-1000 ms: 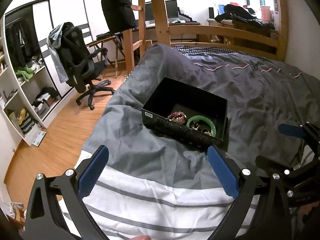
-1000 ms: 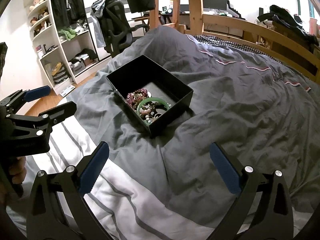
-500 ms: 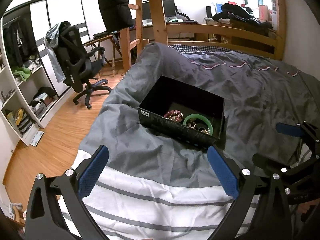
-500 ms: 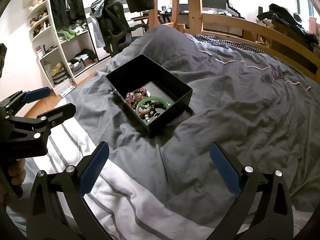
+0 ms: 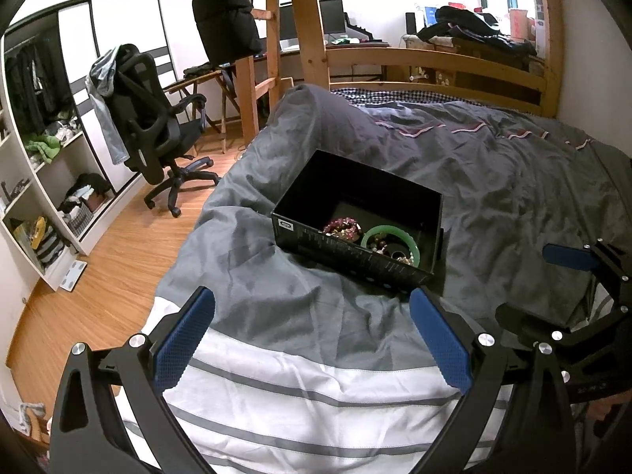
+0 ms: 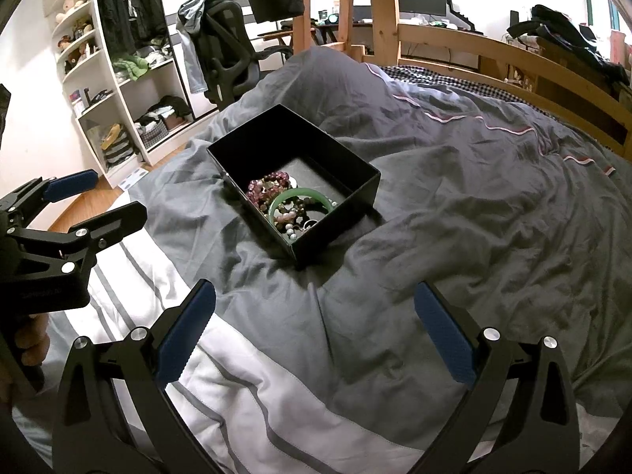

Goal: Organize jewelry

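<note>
Black box (image 6: 335, 213), one green bangle (image 6: 299, 196).

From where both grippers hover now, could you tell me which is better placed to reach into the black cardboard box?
Probably the right gripper: the open black cardboard box faces it squarely, the green bangle unobstructed. The left gripper views it over the near wall.

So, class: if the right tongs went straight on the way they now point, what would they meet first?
Probably the grey duvet, just short of the black box; depth is unclear.
</note>
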`<state>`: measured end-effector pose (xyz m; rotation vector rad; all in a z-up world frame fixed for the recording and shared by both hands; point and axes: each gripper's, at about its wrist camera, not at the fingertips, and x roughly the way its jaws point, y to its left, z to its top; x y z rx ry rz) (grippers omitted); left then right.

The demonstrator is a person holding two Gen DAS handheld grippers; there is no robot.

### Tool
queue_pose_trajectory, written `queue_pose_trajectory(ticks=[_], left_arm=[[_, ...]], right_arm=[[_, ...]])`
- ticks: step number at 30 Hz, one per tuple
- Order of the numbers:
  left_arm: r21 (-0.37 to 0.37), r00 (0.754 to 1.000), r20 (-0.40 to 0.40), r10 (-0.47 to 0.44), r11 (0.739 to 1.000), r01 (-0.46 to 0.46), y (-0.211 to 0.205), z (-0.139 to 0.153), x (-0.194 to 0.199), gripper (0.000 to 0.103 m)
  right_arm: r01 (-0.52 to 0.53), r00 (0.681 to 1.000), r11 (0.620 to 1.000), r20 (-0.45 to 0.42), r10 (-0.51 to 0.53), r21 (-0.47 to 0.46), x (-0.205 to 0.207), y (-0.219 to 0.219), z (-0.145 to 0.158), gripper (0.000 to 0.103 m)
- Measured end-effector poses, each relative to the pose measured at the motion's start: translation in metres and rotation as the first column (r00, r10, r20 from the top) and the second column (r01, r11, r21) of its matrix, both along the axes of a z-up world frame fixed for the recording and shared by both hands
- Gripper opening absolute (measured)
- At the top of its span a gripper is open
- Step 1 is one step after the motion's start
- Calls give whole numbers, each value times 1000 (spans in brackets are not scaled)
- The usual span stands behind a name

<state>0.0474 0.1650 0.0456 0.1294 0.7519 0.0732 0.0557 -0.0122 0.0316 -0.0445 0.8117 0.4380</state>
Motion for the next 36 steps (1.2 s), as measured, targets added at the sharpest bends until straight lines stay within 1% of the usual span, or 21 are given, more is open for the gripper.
queue_pose_trajectory(ticks=[4, 7, 12, 28, 36], left_arm=[[5, 1000, 2, 3, 1000, -3, 1, 1, 0, 97], [-2, 1000, -5, -12, 1000, 12, 0, 0, 1, 97], [10, 1000, -16, -24, 1000, 24, -2, -3, 1, 97], [-15, 999, -40, 2, 1000, -2, 5, -6, 2, 97], [-3, 999, -43, -20, 1000, 20, 3, -7, 2, 97]], right_arm=[[-4, 1000, 1000, -5, 4, -2, 0, 0, -2, 99], [-5, 1000, 1000, -6, 5, -4, -2, 1, -6, 99], [-3, 1000, 1000, -8, 3, -2, -2, 1, -8, 99], [-1, 1000, 1000, -14, 0, -5, -3, 1, -11, 99], [7, 1000, 1000, -29, -8, -11, -4, 2, -16, 99]])
